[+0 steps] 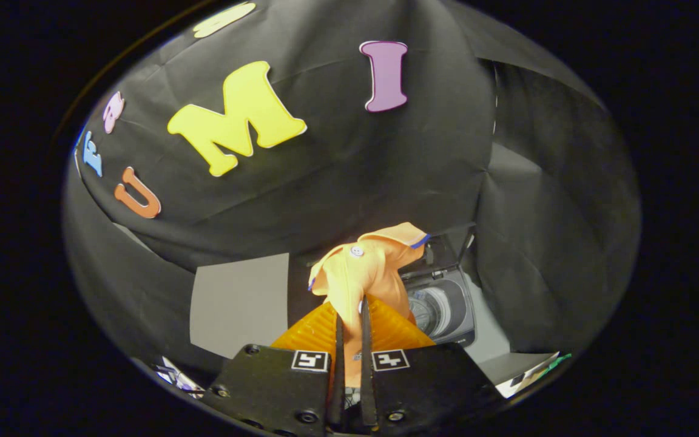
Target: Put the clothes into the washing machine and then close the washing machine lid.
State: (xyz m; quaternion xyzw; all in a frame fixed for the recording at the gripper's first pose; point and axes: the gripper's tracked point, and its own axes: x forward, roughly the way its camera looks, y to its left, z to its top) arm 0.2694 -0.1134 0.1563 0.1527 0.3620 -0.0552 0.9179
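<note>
Pinching an orange garment point(366, 273), the tongs point(350, 315) are pressed nearly together on a fold of it, cloth bunched up between and just ahead of the fingers. The garment looks like a small shirt: a collar with blue trim and a white button show at the top.

Washing machine point(443, 300) sits beyond the tongs, off to their right, lid point(449, 243) raised and the drum opening exposed. The garment is not in the drum yet.

Progress, as a judgement: pick-up done, carry under way. Left to do: get over the opening, drop the shirt in, close the lid.

Hard to tell:
- the shirt's lower part is hidden behind the fingers
- the shirt blocks the machine's left side
- whether the drum already holds anything
- whether more clothes remain on the bench
</note>
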